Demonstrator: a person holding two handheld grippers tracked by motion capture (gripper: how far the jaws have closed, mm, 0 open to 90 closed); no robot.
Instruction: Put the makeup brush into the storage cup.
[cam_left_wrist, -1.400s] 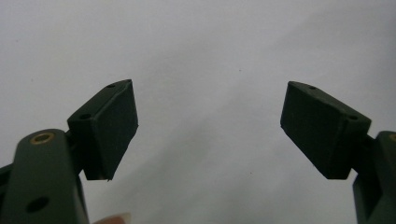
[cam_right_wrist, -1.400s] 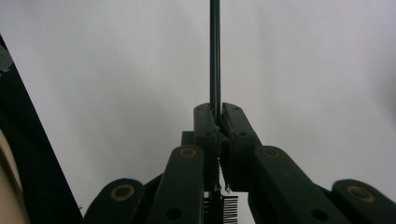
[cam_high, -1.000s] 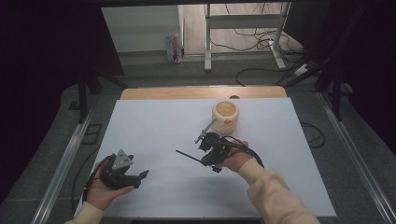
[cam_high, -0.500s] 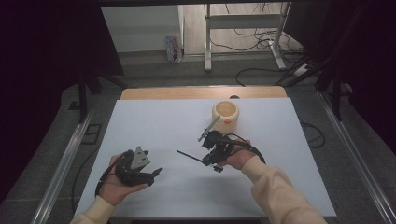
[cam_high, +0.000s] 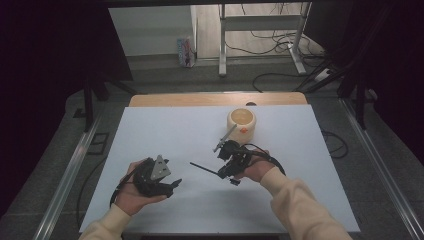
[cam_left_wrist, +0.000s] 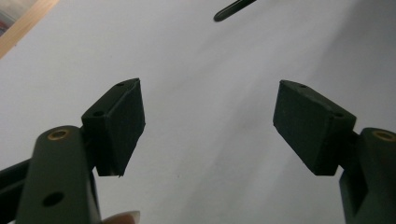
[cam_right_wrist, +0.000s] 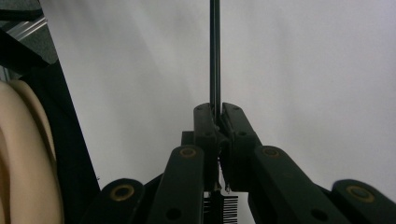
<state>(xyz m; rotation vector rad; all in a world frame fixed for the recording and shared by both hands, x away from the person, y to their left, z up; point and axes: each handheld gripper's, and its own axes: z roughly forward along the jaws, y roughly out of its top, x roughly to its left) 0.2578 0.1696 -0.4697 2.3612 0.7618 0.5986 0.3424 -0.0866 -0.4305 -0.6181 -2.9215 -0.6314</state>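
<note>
A: How far along? Right gripper (cam_high: 226, 172) is clamped on a thin black rod (cam_high: 203, 168), held low over the white table (cam_high: 165, 130); cream cup (cam_high: 241, 124) waits beyond.
B: Left gripper (cam_high: 172, 184) gapes empty, nearby; a handover seems still undone.

1. The counter (cam_high: 165, 125) wore a smooth, matt white sheet, like paper or laminate, with bare pale wood along its far edge.
2. The thin black rod (cam_right_wrist: 215, 51) looked like hard plastic or coated metal, smooth with a faint sheen.
3. The right gripper (cam_right_wrist: 215, 116) was matt black plastic, with brass-coloured metal bushings at its joints.
4. The left gripper (cam_left_wrist: 208, 126) had dull, rubbery black pads, faintly grainy, and a flat grey plate of matt metal or plastic on top.
5. The cup (cam_high: 242, 124) looked like smooth cream ceramic or plastic with a soft gloss.
6. The person's sleeves (cam_high: 300, 205) were soft, matt, cream cloth.
</note>
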